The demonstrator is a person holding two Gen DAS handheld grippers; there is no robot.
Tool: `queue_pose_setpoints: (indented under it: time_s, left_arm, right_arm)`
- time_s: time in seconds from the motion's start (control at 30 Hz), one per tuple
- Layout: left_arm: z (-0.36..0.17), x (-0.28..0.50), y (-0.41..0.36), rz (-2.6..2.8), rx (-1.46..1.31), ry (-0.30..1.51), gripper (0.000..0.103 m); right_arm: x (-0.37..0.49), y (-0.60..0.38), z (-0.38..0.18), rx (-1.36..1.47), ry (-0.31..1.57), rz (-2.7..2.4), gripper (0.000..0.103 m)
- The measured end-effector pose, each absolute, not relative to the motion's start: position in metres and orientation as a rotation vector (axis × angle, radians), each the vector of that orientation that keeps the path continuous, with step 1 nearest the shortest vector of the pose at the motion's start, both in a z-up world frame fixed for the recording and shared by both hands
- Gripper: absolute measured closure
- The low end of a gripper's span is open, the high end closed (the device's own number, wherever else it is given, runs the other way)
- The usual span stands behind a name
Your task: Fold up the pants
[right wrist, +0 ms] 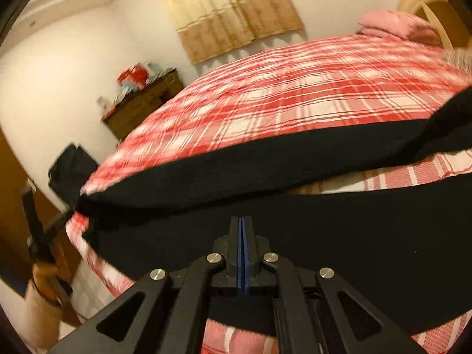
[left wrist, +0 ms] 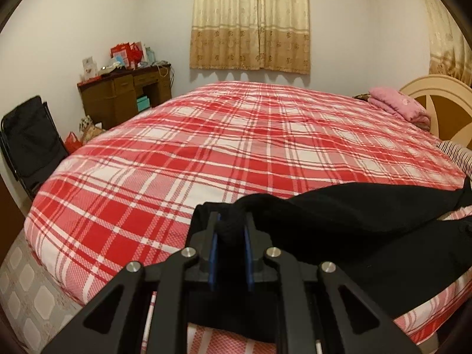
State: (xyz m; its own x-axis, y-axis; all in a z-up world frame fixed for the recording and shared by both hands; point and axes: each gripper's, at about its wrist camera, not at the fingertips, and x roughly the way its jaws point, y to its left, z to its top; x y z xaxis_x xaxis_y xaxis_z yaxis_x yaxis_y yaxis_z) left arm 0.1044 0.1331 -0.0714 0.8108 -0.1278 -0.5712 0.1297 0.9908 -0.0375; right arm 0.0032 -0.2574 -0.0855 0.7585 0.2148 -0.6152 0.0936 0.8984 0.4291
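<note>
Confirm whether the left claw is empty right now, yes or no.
No: in the left wrist view the left claw has a bunched fold of the black pants pinched between its blue pads.

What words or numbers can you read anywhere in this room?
None can be read.
Red bags and cards on the desk: any print is too small and blurred.
Curtain: only a pattern, no letters.
Black pants, plaid bed: no label or tag showing.
</note>
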Motion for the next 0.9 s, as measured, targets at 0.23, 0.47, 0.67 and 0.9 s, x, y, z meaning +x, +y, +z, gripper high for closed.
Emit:
queue_pose_setpoints:
  time_s: [0.23,0.47,0.67,0.9]
  left_arm:
    - [-0.071,0.103,0.130,-0.135,0.003,0.620,0.087]
    - [-0.065,0.099,0.132,-0.155,-0.027,0.603,0.087]
    - [-0.059,0.097,0.133,-0.162,-0.057,0.592,0.087]
    - [-0.056,0.099,0.136,-0.168,-0.072,0.592,0.087]
  right_arm:
    - [0.003,-0.296,-0.092,0.694,0.710,0.062,0.084]
    - [-0.010,-0.329,-0.090,0.848,0.602,-0.008,0.017]
    - [0.008,-0.348,-0.100,0.913,0.629,-0.079,0.028]
    - [0.052,-0.342,-0.128,0.882,0.706,-0.162,0.051]
